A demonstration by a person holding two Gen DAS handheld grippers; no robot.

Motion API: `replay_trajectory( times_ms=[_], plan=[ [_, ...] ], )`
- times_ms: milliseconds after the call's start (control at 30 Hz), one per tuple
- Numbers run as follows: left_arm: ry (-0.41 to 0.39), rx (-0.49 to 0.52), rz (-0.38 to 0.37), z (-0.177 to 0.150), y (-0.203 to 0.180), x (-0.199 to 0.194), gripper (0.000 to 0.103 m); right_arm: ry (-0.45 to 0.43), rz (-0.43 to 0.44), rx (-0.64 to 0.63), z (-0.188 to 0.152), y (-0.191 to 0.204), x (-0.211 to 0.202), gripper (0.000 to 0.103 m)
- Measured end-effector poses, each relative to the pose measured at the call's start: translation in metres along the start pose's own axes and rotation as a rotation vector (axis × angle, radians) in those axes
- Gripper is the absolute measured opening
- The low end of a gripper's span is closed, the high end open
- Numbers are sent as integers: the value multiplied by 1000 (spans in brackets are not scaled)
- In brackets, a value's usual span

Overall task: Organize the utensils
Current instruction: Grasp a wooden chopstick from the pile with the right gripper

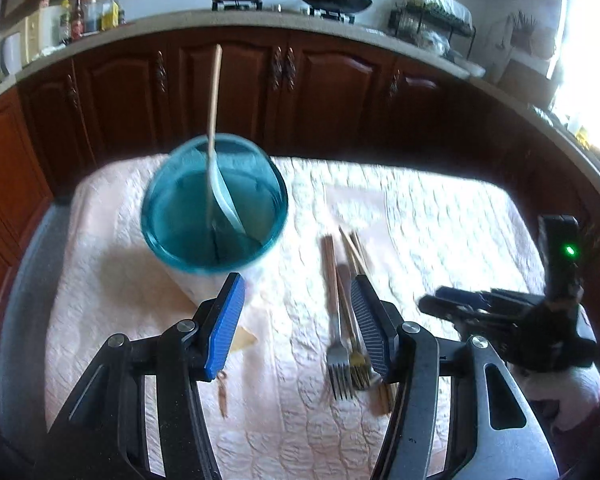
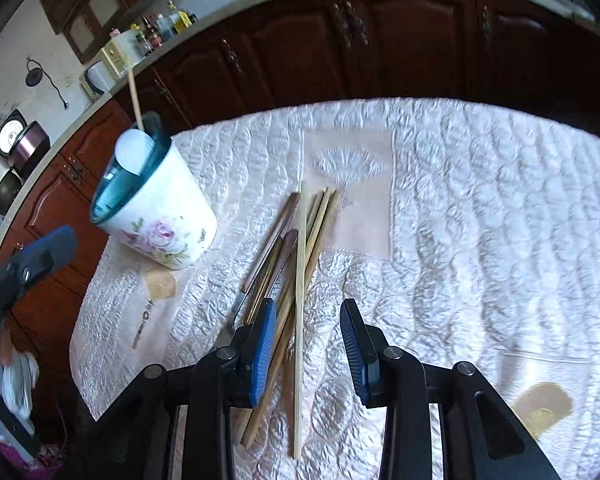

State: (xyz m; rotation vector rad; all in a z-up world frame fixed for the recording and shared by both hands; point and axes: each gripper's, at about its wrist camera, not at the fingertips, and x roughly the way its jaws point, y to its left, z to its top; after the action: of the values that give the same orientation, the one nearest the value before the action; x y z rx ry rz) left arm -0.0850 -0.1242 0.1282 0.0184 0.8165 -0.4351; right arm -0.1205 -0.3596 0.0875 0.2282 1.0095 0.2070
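Quilted pink cloth [image 2: 480, 200] is covering the worktop before dark wooden cabinets [image 1: 240, 88]. Forks [image 1: 340, 360] and chopsticks [image 2: 300, 300] are lying beside the teal-rimmed floral cup [image 2: 160, 216]. Left tool [image 1: 298, 328] and right tool [image 2: 308, 344] are both gaping, gripping nothing.

Nothing here can be read. The bottles [image 1: 90, 16] at the left end of the counter [image 1: 340, 26] carry labels, but they are too small and blurred to make out a word. The round dial [image 2: 10, 133] on the wall past the counter's left end has markings that will not resolve into numbers. The floral cup [image 2: 156, 208] shows only painted roses, no lettering.
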Motion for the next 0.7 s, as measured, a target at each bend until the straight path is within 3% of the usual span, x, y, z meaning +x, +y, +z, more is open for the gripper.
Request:
replay_trajectory(
  times_ms=[233,367,567,700],
  plan=[
    [41,5,-7,-11,-4,12,55,46,-11,-40,17,7,42,23],
    [67,8,-8,-15,-7,20,55,95,14,5,19,0,68,11],
    [102,21,-16,-20,-13,34,55,29,46,101,12,-24,49,5],
    [122,34,-46,-18,-28,47,55,17,15,166,-1,-54,29,5]
  ],
)
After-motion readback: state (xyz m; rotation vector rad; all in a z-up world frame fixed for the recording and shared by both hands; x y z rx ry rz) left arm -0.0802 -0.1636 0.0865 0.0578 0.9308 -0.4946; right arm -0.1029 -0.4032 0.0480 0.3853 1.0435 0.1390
